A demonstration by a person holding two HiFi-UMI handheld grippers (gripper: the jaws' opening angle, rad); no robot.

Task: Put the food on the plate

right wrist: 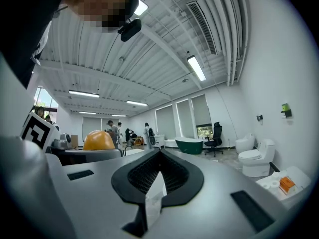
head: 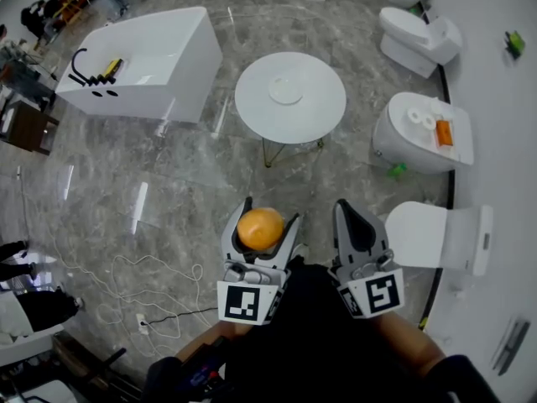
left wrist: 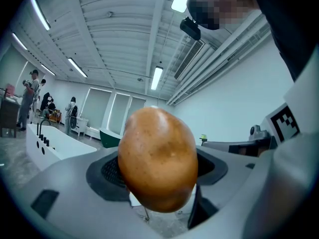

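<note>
An orange-brown potato (head: 260,229) is clamped between the jaws of my left gripper (head: 268,214), held in the air above the floor. In the left gripper view the potato (left wrist: 157,159) fills the middle, with both pads pressed against its sides. My right gripper (head: 348,212) hangs just right of it, shut with nothing in it; its pads (right wrist: 149,176) meet in the right gripper view. A small white plate (head: 285,90) lies at the middle of a round white table (head: 315,116), well ahead of both grippers.
A white bathtub (head: 143,61) stands at the far left. Several white toilets (head: 440,233) line the right wall, one with paper rolls and an orange box (head: 444,132) on it. Cables (head: 126,280) trail over the marble floor at the left.
</note>
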